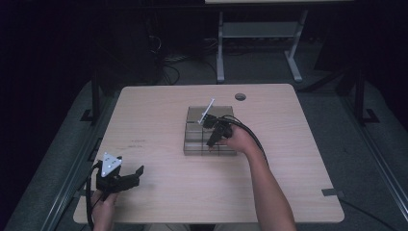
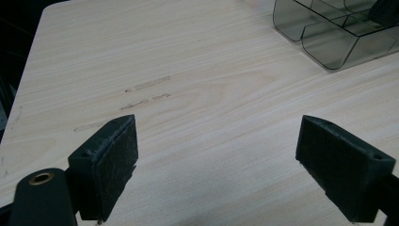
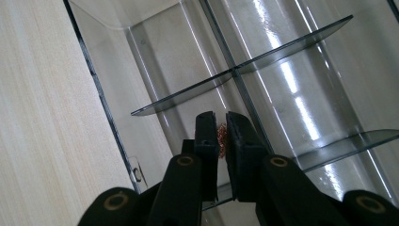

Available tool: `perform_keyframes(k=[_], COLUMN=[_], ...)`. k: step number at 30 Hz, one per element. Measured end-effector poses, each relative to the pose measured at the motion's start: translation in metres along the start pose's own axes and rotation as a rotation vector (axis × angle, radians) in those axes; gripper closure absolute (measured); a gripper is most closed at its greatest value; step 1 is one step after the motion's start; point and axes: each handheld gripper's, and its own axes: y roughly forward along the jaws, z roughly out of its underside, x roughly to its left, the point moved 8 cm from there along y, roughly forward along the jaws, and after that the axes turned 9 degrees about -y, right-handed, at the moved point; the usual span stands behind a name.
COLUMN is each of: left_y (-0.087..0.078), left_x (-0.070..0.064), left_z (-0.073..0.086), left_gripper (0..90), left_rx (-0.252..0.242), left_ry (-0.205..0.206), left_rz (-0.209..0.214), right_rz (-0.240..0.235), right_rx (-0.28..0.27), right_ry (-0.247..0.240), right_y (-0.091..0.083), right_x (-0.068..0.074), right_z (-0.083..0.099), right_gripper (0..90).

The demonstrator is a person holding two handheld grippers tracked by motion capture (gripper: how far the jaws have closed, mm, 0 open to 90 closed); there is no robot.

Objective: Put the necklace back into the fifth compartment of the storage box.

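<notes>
Your right gripper (image 1: 210, 140) hangs over the smoky clear organizer tray (image 1: 192, 126), which sits a little right of the middle of the table (image 1: 159, 115), nearer the far edge than the near one. In the right gripper view its jaws are pinched almost together on a small reddish-brown thing (image 3: 221, 136); it looks like a crumb of coppery, wiry stuff, but too little of it peeks out to say what it is. The jaws point down into a compartment beside the tray's long wall (image 3: 101, 108), just short of one of the cross dividers (image 3: 188, 92).

So you seem to be at the placing step: the piece is carried and poised above its compartment, not yet let go. The next move calls for lowering the tips a touch so that they stay clear of the divider, then easing the jaws apart so the piece drops inside that cell and doesn't cling to a pad.

Your left gripper (image 1: 129, 179) waits at the table's near left corner, its jaws spread wide with nothing between them, over bare wood well apart from the tray. Leave it there unless the tray needs steadying.
</notes>
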Motion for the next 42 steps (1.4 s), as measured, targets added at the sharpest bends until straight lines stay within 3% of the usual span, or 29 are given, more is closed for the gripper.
perform_keyframes(k=[9,16,42], left_y=[0.001,0.002,0.0], left_x=[-0.001,0.001,0.001], left_z=[-0.001,0.0,0.0], left_gripper=[13.0,13.0,13.0], left_rx=[0.001,0.007,0.0], left_ry=[-0.004,-0.004,0.002], left_rz=[-0.002,-0.009,-0.007], right_rz=[0.0,0.001,0.015], right_rx=[-0.022,-0.075,-0.049], right_ry=[-0.022,-0.039,-0.039], right_y=[-0.009,-0.023,-0.034], right_x=[0.004,0.006,0.012], right_z=[-0.003,-0.009,-0.001], right_gripper=[80.1,78.4,68.6])
